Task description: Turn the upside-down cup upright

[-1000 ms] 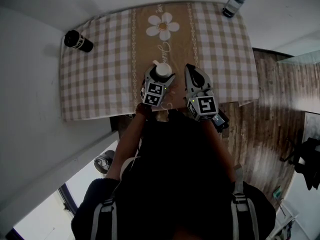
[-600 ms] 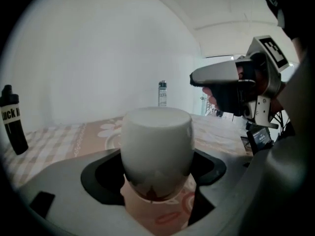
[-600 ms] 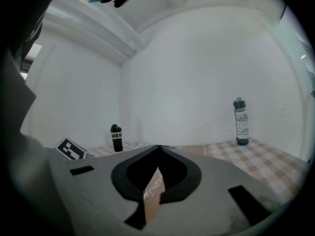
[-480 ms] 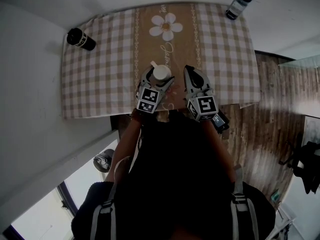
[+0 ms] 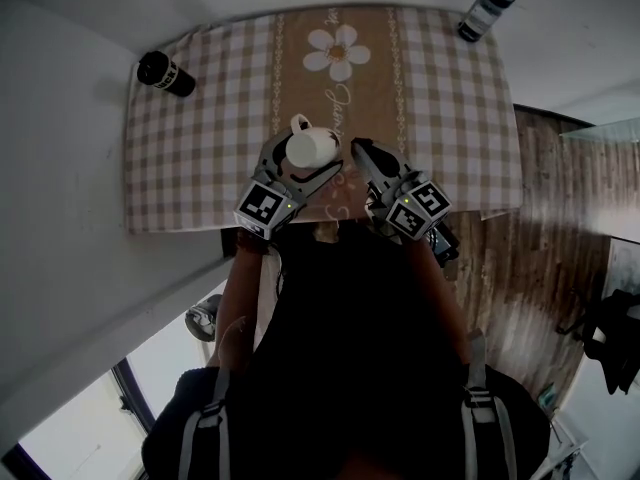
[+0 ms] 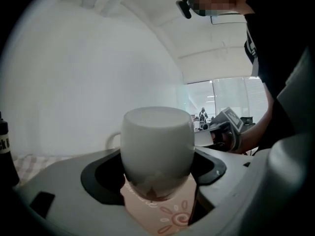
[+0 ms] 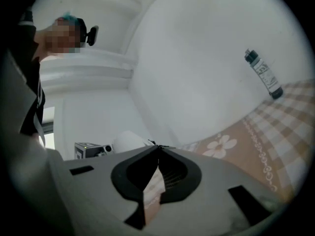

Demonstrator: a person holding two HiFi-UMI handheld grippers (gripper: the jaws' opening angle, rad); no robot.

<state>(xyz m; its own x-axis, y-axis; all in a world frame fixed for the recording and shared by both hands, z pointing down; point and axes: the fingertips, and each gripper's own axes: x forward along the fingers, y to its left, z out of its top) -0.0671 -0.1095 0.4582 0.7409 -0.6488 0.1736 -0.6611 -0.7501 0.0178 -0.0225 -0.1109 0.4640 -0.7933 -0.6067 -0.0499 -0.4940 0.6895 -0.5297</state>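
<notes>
The left gripper (image 5: 300, 164) has its fingers (image 6: 69, 191) clamped on a white ceramic cup with a handle (image 6: 157, 136). The cup sits between them base up and rim down, above the beige checked cloth-covered surface (image 5: 200, 158). Just right of those fingers, the right gripper (image 5: 360, 152) has its fingers (image 7: 206, 181) pressed together on nothing, near the cup but apart from it.

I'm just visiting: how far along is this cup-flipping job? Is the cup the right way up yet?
Not yet. Done: the left tool has gripped the white cup, which seems clear of the checked tablecloth. In hand: the cup sits between its jaws, flat base uppermost. Left: turn it over and set it down on its base. The right tool is shut and empty beside it.
</notes>
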